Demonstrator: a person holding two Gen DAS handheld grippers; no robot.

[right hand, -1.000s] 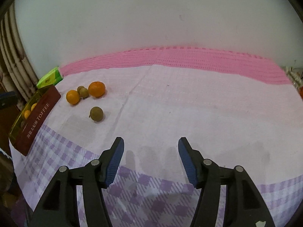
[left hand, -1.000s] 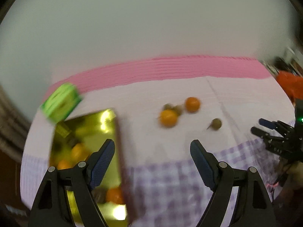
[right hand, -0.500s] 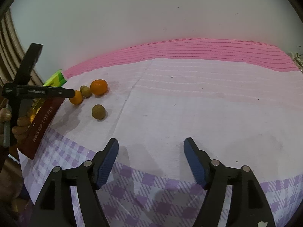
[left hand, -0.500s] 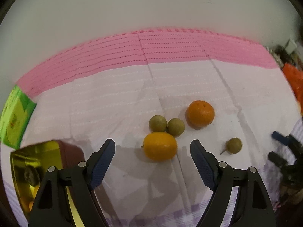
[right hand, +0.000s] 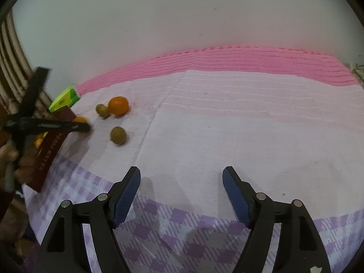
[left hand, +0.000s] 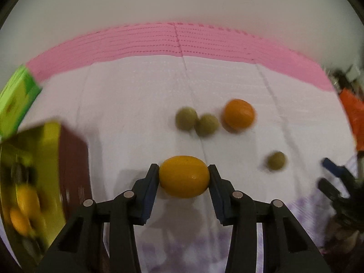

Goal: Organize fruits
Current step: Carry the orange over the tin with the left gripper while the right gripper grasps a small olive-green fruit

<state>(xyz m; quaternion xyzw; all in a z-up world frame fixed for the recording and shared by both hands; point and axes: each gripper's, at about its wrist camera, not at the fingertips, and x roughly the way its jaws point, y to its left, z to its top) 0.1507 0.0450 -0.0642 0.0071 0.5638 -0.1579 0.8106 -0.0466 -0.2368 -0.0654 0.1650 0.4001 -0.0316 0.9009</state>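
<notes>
**One kumquat clamped, tin to the left**

One oval kumquat (left hand: 184, 176) pinched in left gripper (left hand: 183, 178), long axis crosswise, pad at each tip, over the cloth. Gold tin (left hand: 29, 182) just left, holding fruit. Right gripper (right hand: 181, 193) spread wide, gripping nothing, well apart from the fruit.

A plain off-white painted wall (right hand: 182, 22) fills the upper part of both views and bears a few faint marks. A table stands against it, covered by a textile cloth (right hand: 227, 125) in three zones: a pink ribbed band (right hand: 250, 59) along the wall, a pale lilac-white middle field with fold creases, and a purple-and-white checked border (right hand: 182, 223) at the near edge. Vertical beige ribbed slats (right hand: 11, 52) occupy the far left of the right wrist view. Lighting is soft and even, with faint shadows on the cloth.
</notes>
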